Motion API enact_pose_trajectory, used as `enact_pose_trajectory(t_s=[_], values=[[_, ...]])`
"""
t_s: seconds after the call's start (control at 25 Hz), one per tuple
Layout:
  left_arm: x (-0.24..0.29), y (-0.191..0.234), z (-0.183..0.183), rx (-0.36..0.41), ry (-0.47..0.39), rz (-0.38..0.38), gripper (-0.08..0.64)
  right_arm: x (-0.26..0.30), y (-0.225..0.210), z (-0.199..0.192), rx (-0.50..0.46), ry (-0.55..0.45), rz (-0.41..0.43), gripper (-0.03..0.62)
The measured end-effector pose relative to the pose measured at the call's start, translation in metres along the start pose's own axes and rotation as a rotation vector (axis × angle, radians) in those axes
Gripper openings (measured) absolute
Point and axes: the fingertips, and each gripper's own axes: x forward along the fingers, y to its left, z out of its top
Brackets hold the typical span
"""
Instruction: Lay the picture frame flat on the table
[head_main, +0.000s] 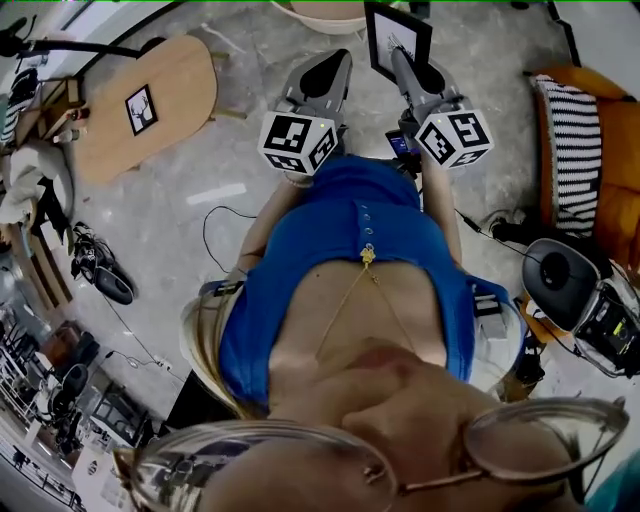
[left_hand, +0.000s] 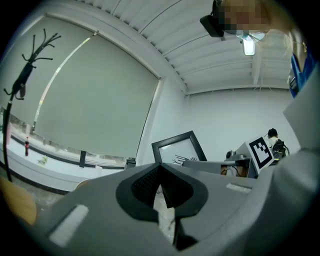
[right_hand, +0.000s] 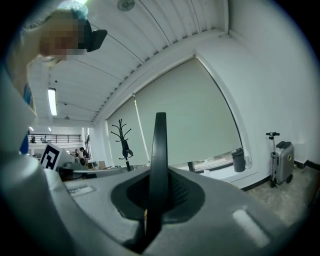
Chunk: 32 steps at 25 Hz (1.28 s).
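In the head view, nearest the person's chest, both grippers are held up side by side at 12 o'clock. The left gripper (head_main: 328, 72) has its jaws together on nothing; its own view shows the pads meeting at the tip with only a sliver of floor behind them. The right gripper (head_main: 412, 68), just toward 1 o'clock, is clamped on the lower edge of the picture frame (head_main: 397, 38), which stands upright above its jaws, in the air and clear of any surface.

Farther out at 10 o'clock, well apart from the frame, is an oval wooden table (head_main: 190, 70) with a small print (head_main: 141, 108) lying on it.

By my judgement the pick-up is done. What is left is to carry the frame to a tabletop, tip it flat and release it.

The right gripper view shows the frame (right_hand: 159, 150) only edge-on, a thin dark bar rising at 12 o'clock from between the pads, with a coat stand (right_hand: 122, 140) far behind at 11 o'clock. The left gripper view shows the frame's glazed face (left_hand: 179, 150) and its tilt. Only the head view shows the table.
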Motion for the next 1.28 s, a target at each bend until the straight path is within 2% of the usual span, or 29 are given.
enact_pose_trajectory(t_s=[0.2, 0.48, 0.96, 1.28], values=[[0.018, 0.057, 0.027, -0.005, 0.011, -0.02, 0.002, 0.063, 0.003, 0.014, 0.0, 0.016, -0.015, 0.009], [0.032, 0.079, 0.03, -0.001, 0.016, -0.051, 0.002, 0.092, -0.003, 0.01, 0.006, 0.012, -0.039, 0.009], [0.043, 0.121, 0.025, -0.015, 0.004, 0.016, 0.002, 0.131, -0.014, 0.001, 0.004, 0.033, -0.004, 0.009], [0.098, 0.178, 0.038, -0.026, 0.01, 0.052, 0.002, 0.205, -0.057, 0.011, 0.009, 0.054, 0.011, 0.009]])
